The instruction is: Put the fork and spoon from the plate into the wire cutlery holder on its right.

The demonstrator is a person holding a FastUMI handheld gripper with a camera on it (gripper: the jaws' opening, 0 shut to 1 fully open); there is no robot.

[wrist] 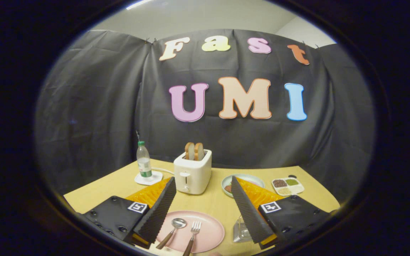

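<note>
On the pink plate point(208, 233), between the two fingers and low in the gripper view, lie the spoon point(172, 232) and the fork point(192, 234), side by side, heads pointing away, brown handles toward the camera. Both look like thin metal heads on wood-toned handles: judged light, stiff, not fragile, but slim and lying flat, so likely to skid on the glazed plate. Best hold is probably across the handle near its middle, where the section is thicker and less slick than the bowl or tines. Gripper point(203, 204) is spread wide, ribbed pads touching nothing, hovering above the plate. Wire cutlery holder point(241, 233) stands just right of the plate, partly hidden behind the right finger. Beyond: white toaster point(192, 174) with two bread slices, water bottle point(143, 160) on a coaster, pale bowl point(251, 179), divided dish point(287, 186) of grains, all on the wooden table point(212, 204)
</note>
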